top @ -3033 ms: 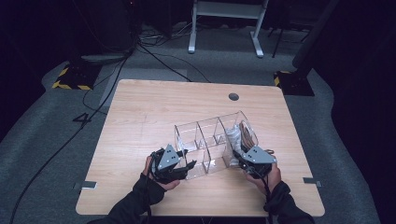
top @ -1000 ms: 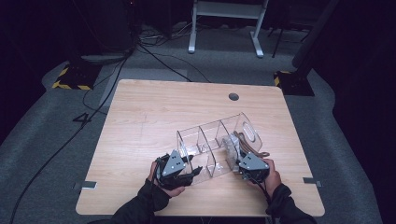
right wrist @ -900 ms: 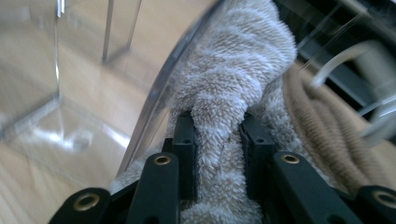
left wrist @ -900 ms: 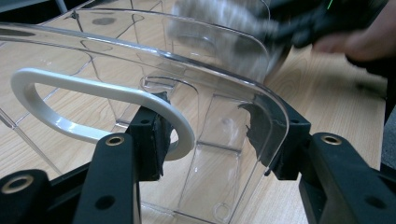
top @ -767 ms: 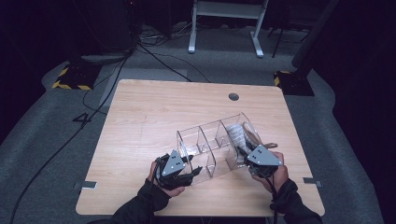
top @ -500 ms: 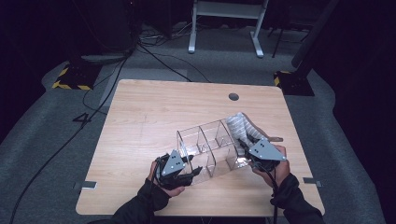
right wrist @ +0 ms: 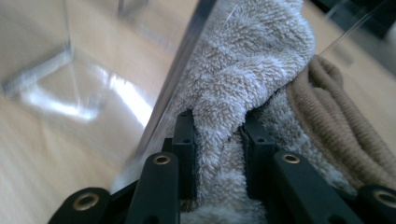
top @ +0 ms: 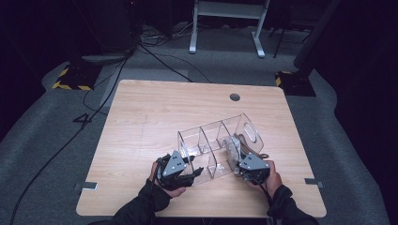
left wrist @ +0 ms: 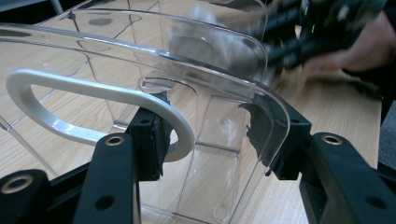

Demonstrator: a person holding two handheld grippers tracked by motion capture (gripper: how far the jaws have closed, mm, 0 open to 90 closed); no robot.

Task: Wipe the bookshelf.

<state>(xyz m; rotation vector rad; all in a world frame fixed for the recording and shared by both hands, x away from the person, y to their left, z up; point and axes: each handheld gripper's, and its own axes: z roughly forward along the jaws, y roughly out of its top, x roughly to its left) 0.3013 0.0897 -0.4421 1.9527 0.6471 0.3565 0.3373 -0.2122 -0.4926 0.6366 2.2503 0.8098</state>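
Note:
A clear compartmented organizer (top: pixel 211 140) lies tilted on the wooden table (top: pixel 155 112). My left gripper (top: pixel 195 172) is shut on its near end. In the left gripper view the pads (left wrist: pixel 152 140) press the clear end wall (left wrist: pixel 210 60) beside a white loop handle (left wrist: pixel 93 93). My right gripper (top: pixel 237 161) is at the organizer's right compartment, shut on a fluffy grey-beige cloth (top: pixel 231 143). In the right gripper view the gripper (right wrist: pixel 218 140) pinches a fold of the cloth (right wrist: pixel 243 70) against the clear wall (right wrist: pixel 180 79), with a ribbed brown fabric (right wrist: pixel 327 121) beside it.
A round cable hole (top: pixel 234 97) sits near the table's far edge. A white stand (top: pixel 225 18) and loose cables (top: pixel 155 51) are on the floor behind the table. The person's right hand (left wrist: pixel 345 56) is blurred beyond the organizer in the left gripper view.
My right gripper swung out to the right, then came back in against the organizer's right end. The left gripper and the organizer's near end stayed put.

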